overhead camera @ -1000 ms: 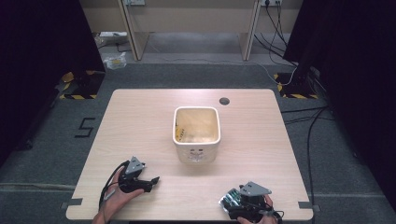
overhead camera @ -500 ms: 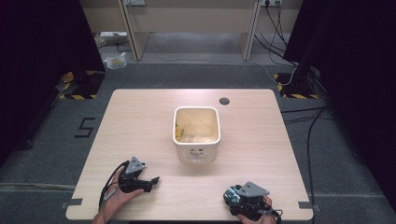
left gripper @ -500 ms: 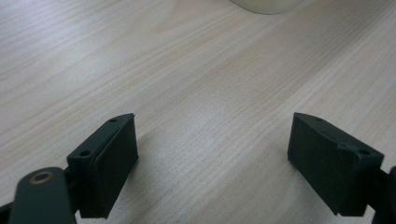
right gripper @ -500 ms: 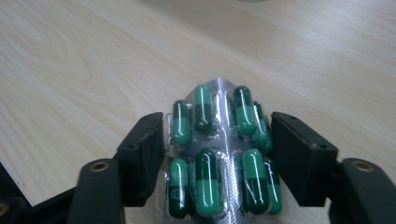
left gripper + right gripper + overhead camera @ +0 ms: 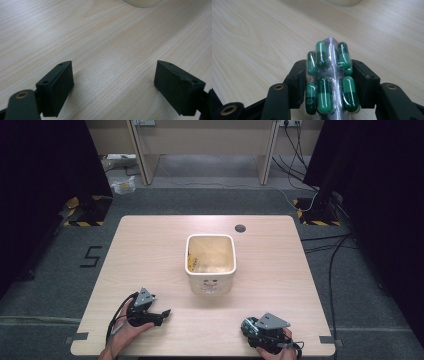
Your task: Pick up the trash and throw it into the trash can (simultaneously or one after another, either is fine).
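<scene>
- The right tongs point(image 5: 329, 82) are clamped on a blister pack of green capsules point(image 5: 329, 80); you can see it in the right gripper view, squeezed between both black jaws and bowed up along its middle.
- The capsules are two-tone (darker green at one end, lighter at the other), sitting in clear bubbles on silvery foil.
- In the high view the right tongs point(image 5: 250, 327) sit low over the near right part of the bench point(image 5: 150, 245), with a hand point(image 5: 272, 347) behind them at the edge.
- The left tongs point(image 5: 113, 82) are spread wide with nothing between them, just bare wood grain underneath.
- From above, the left tongs point(image 5: 159, 315) are at the near left of the bench, the person's left hand point(image 5: 127, 327) wrapped around the body, cable looping off to the side.
- A cream square tub point(image 5: 210, 265) stands around the middle of the bench, well apart from both tongs; there's some yellowish stuff inside, can't tell what.
- There's a small dark round hole point(image 5: 240, 228) in the bench top near the far edge.
</scene>
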Demonstrator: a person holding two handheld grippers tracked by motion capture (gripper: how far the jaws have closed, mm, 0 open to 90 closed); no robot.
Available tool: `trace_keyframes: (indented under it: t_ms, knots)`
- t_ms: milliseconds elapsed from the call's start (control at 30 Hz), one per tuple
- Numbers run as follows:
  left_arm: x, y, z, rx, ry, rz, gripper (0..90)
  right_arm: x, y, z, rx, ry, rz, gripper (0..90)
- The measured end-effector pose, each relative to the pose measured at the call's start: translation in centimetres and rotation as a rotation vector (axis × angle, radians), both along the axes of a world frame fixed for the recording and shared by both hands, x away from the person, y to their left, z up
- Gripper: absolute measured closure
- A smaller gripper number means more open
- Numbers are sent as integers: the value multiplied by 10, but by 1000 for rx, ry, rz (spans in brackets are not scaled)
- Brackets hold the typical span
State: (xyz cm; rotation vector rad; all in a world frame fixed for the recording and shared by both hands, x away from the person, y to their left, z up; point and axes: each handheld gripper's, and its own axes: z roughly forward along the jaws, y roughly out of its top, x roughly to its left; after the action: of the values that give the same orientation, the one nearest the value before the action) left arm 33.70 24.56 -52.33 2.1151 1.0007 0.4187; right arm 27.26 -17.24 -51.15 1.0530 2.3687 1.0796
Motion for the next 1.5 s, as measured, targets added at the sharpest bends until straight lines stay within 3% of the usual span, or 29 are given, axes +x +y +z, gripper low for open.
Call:
trace_keyframes:
  t_ms: [533,1100,1500]
  knots:
    - [0,0,0,1,0,0,148,21,-11,52,81,-95,-12,495]
    - [0,0,0,2,-1,-2,148,51,-12,100,122,-133,4,493]
    - [0,0,0,-1,-1,1,149,76,0,135,141,-147,30,492]
